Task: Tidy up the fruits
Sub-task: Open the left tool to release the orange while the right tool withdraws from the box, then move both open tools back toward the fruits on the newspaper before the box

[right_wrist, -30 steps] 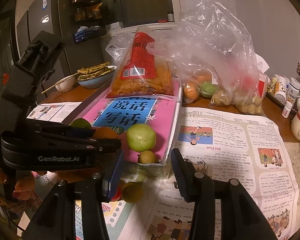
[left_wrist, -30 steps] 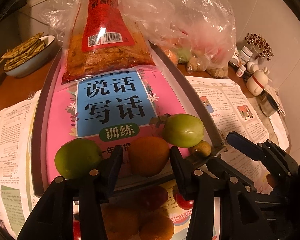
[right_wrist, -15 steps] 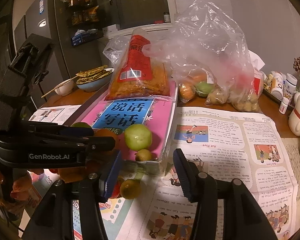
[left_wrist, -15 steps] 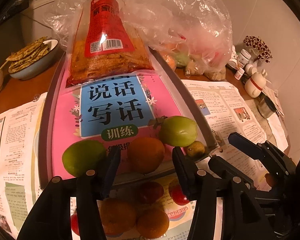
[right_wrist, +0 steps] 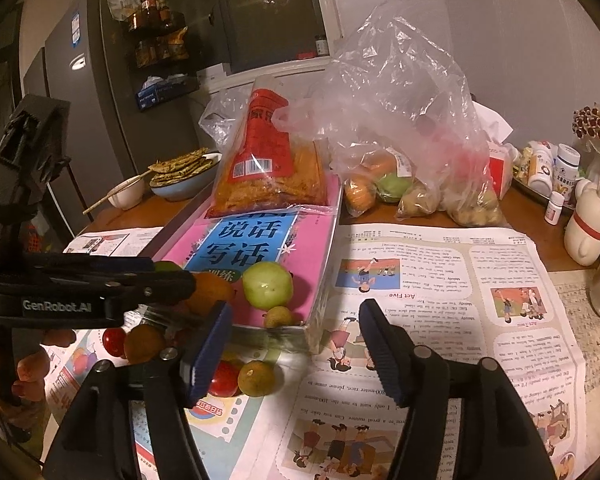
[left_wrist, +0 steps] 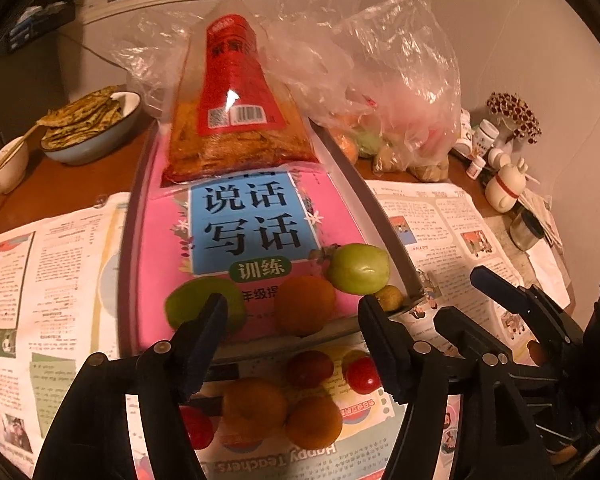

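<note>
My left gripper (left_wrist: 290, 338) and right gripper (right_wrist: 294, 342): jaws opening, nothing between | pink book in metal tray (left_wrist: 384, 216): two green round fruits, one orange, one small yellow | near newspaper: loose oranges, red tomatoes.

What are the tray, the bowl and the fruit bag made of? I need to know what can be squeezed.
Tray: looks like metal, grey with a dull sheen, thin straight rim. Bowl: seemingly glazed ceramic or enamel, smooth pale blue wall, white rim. Bag: thin clear plastic film, crinkled and glossy, fruit visible through it.
</note>
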Demonstrator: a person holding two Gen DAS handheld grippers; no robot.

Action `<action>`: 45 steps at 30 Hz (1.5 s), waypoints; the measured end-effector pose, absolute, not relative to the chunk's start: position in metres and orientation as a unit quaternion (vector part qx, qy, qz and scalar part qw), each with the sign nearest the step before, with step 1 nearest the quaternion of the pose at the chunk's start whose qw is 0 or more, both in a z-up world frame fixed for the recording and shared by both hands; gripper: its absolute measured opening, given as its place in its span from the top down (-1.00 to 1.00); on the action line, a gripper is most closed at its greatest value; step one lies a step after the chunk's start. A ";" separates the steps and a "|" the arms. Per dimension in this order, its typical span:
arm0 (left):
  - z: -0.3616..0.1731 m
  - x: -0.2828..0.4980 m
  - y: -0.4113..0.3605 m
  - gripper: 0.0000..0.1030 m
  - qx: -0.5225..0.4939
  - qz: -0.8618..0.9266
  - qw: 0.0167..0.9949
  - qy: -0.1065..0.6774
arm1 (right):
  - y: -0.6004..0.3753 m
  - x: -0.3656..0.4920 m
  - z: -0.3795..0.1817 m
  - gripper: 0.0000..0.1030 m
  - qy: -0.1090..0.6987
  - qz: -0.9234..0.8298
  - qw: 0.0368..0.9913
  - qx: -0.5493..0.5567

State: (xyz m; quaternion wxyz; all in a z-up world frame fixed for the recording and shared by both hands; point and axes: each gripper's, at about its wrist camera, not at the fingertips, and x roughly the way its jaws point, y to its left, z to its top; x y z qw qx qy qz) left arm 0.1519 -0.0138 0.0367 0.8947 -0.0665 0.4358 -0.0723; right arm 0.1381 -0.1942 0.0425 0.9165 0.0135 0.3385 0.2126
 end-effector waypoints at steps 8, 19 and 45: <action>0.047 0.138 0.008 -0.39 -0.082 -0.057 0.902 0.419 | -0.196 0.133 0.049 -0.35 0.333 0.212 0.918 0.018; 0.054 0.119 0.027 -0.48 -0.086 -0.040 0.910 0.404 | -0.191 0.125 0.056 -0.41 0.327 0.218 0.919 0.016; 0.053 0.096 0.043 -0.49 -0.090 -0.033 0.910 0.403 | -0.176 0.105 0.064 -0.58 0.320 0.234 0.918 0.002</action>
